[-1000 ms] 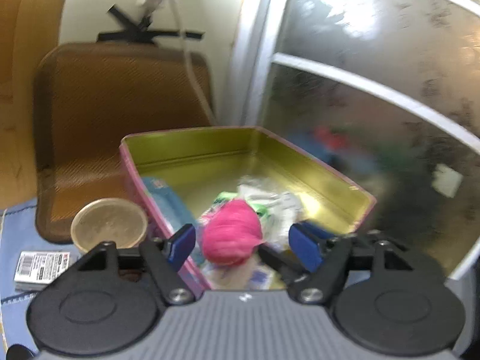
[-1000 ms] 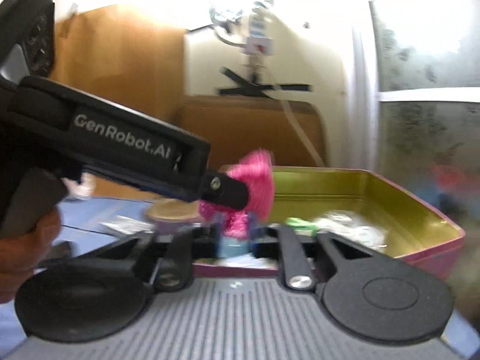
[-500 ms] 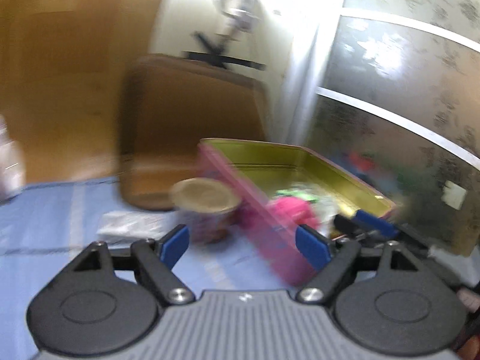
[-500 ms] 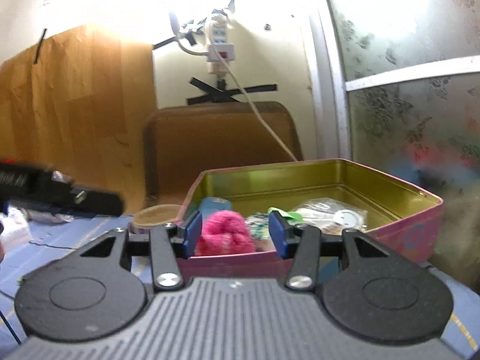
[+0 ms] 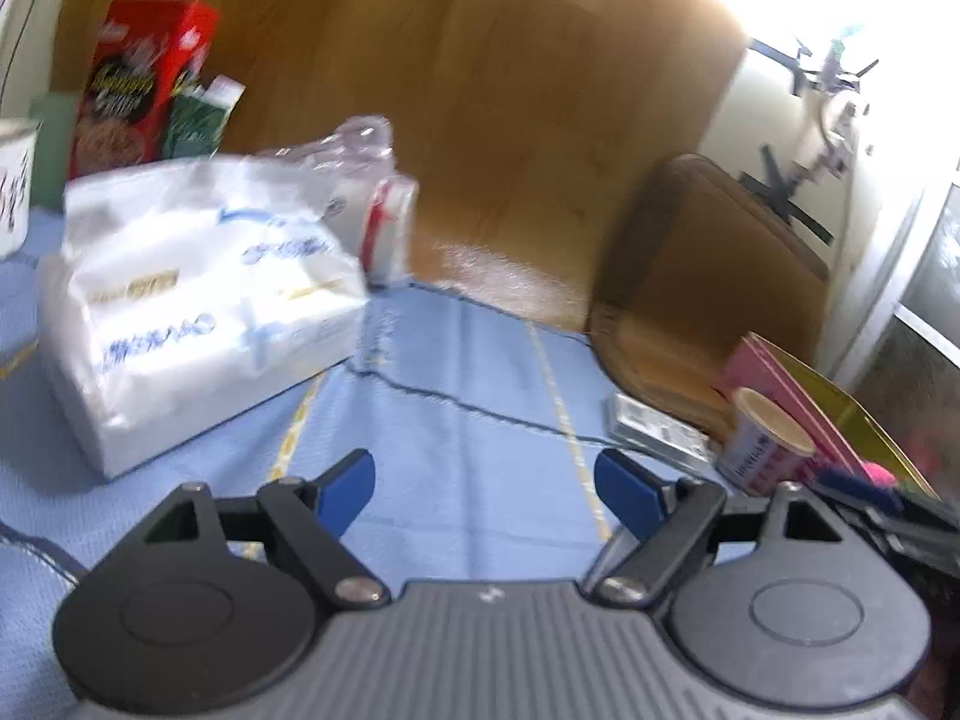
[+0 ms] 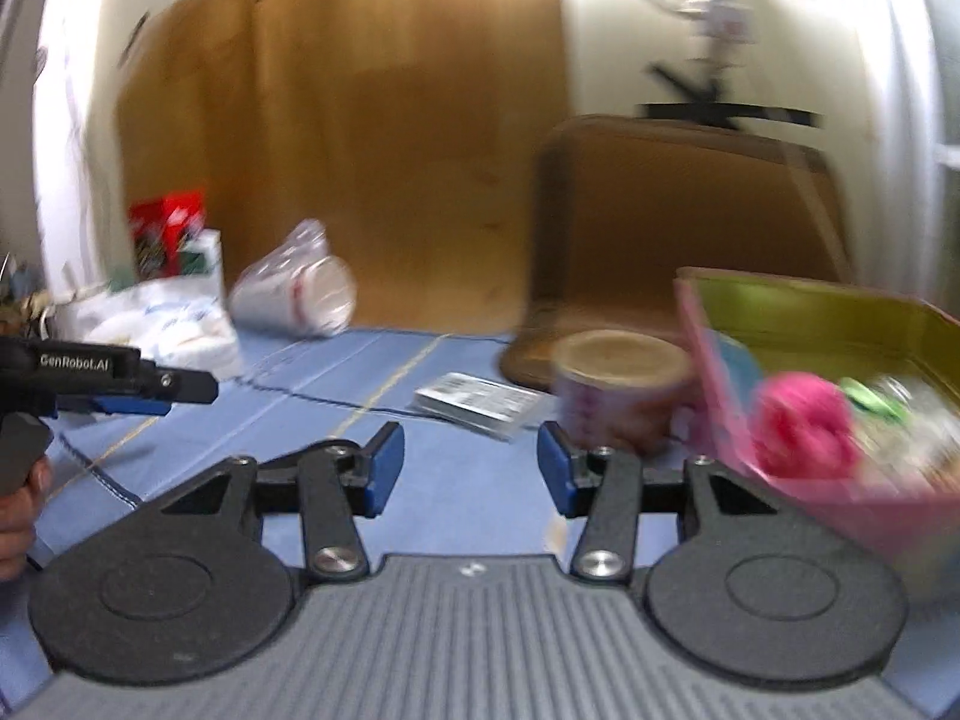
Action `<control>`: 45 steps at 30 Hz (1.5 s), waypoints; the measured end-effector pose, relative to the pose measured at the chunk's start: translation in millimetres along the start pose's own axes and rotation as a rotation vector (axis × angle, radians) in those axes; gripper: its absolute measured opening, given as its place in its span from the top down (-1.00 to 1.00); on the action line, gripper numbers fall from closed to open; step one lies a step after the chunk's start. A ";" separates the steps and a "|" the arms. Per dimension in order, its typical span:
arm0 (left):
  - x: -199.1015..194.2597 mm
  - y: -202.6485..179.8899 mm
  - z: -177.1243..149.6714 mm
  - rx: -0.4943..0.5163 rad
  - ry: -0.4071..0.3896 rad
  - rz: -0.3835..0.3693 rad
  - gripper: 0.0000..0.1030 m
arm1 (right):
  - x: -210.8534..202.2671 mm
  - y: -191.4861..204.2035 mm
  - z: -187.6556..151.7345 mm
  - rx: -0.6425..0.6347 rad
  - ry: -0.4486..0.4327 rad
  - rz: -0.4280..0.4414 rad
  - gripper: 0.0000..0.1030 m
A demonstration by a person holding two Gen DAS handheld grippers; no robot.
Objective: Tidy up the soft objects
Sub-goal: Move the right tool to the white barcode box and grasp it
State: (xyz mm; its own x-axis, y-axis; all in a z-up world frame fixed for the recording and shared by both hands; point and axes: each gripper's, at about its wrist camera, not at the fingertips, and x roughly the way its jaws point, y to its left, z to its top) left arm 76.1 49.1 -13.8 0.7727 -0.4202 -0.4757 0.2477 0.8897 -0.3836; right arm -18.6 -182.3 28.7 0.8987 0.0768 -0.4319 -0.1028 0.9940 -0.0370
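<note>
- Where the pink tin [image 6: 798,480] stands open at the right of the blue cloth [image 6: 420,480], the pink soft ball [image 6: 804,426] lies inside it, against the near wall.
- A paper cup [image 6: 618,387] stands just left of the tin, with a flat barcode packet [image 6: 474,402] beside it.
- The right gripper [image 6: 462,468] hangs over bare cloth, jaws parted, nothing between them.
- The left gripper [image 5: 483,489] is spread wide and empty too.
- A white tissue pack [image 5: 192,300] sits well to the left.
</note>
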 end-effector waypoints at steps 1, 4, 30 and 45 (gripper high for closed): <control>3.8 2.0 0.9 -0.011 0.017 -0.001 -0.60 | 15.5 2.6 10.0 -0.046 0.029 0.016 -0.01; 2.6 5.2 2.5 -0.014 0.003 -0.048 -0.64 | 69.5 4.9 40.6 -0.165 0.162 0.048 -0.03; -0.7 8.0 -0.3 -0.036 0.017 -0.080 -0.71 | 135.0 0.4 66.9 -0.168 0.431 0.099 0.25; 5.6 15.2 3.8 -0.069 0.040 -0.111 -0.74 | 204.9 -13.7 75.1 -0.125 0.669 0.111 -0.40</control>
State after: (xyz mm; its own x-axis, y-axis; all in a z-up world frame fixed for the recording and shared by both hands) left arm 86.4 61.0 -19.3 0.7185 -0.5237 -0.4578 0.2889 0.8234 -0.4884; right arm 199.0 -174.4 8.4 0.4274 0.0734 -0.9011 -0.2636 0.9635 -0.0466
